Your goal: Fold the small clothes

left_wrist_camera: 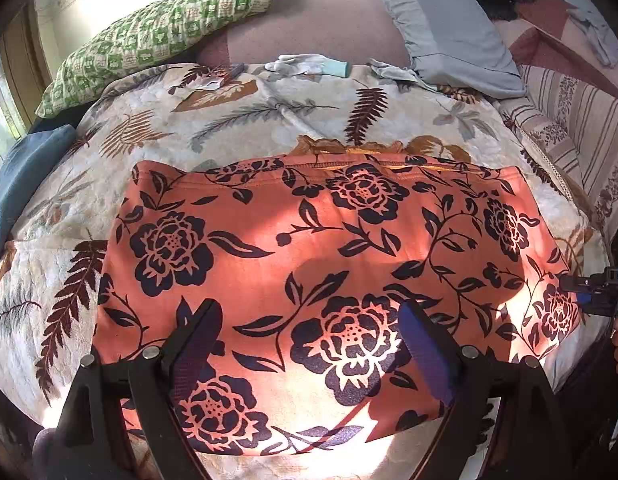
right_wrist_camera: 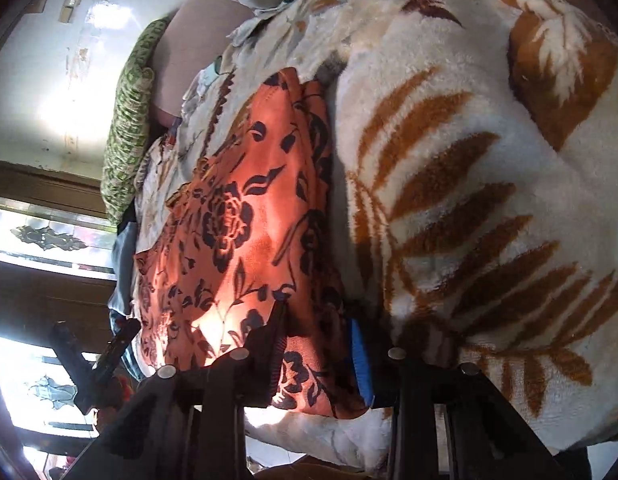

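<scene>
An orange garment with dark flower print (left_wrist_camera: 309, 264) lies spread flat on a leaf-patterned blanket (left_wrist_camera: 245, 116). My left gripper (left_wrist_camera: 309, 312) is open, its jaws wide apart, just above the garment's near half and holding nothing. My right gripper (right_wrist_camera: 317, 316) is at the garment's right edge (right_wrist_camera: 309, 360), seen sideways. Its jaws are partly apart and straddle the cloth edge without pinching it. The right gripper also shows in the left wrist view (left_wrist_camera: 581, 286) at the garment's right corner.
A green checked pillow (left_wrist_camera: 157, 28) and a grey pillow (left_wrist_camera: 449, 28) lie at the head of the bed. Small pale clothes (left_wrist_camera: 305, 66) sit at the blanket's far edge. A blue cloth (left_wrist_camera: 25, 184) is at the left. A striped sheet (left_wrist_camera: 577, 128) is at the right.
</scene>
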{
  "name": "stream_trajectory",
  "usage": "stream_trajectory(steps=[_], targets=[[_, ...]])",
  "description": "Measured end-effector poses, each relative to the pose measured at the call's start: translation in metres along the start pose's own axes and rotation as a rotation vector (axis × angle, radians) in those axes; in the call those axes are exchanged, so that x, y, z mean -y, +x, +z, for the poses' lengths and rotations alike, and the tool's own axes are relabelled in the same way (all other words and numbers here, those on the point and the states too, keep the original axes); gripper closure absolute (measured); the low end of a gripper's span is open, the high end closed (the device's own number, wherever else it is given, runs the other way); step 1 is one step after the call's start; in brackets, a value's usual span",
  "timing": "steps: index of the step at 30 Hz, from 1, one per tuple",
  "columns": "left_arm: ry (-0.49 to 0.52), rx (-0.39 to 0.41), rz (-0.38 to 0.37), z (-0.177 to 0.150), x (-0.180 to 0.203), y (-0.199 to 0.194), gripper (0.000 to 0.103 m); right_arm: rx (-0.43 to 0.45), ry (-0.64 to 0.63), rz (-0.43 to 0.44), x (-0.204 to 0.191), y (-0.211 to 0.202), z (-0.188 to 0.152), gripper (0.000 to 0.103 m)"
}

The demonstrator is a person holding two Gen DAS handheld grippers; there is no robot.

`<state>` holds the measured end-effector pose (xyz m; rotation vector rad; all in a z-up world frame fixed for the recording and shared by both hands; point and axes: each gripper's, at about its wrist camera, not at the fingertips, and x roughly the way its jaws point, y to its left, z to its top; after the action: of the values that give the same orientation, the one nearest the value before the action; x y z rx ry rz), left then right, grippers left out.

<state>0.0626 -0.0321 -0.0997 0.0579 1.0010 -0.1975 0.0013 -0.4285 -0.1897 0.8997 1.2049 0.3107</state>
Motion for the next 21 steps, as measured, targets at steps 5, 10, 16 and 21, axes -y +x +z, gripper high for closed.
stream_trajectory(steps=[5, 10, 16, 21], targets=[[0.023, 0.038, -0.018, 0.001, 0.01, -0.009, 0.013, -0.031, 0.002, 0.084, 0.0, 0.001, -0.001, 0.074], [0.071, 0.017, 0.004, -0.004, 0.021, 0.006, 0.013, 0.059, -0.01, 0.054, -0.013, -0.017, -0.009, 0.085], [0.093, -0.057, 0.05, -0.016, 0.022, 0.028, 0.013, 0.021, 0.02, -0.05, -0.006, -0.01, -0.003, 0.076], [0.095, -0.033, 0.038, -0.013, 0.021, 0.025, 0.013, 0.172, -0.089, -0.142, -0.044, -0.051, 0.017, 0.03]])
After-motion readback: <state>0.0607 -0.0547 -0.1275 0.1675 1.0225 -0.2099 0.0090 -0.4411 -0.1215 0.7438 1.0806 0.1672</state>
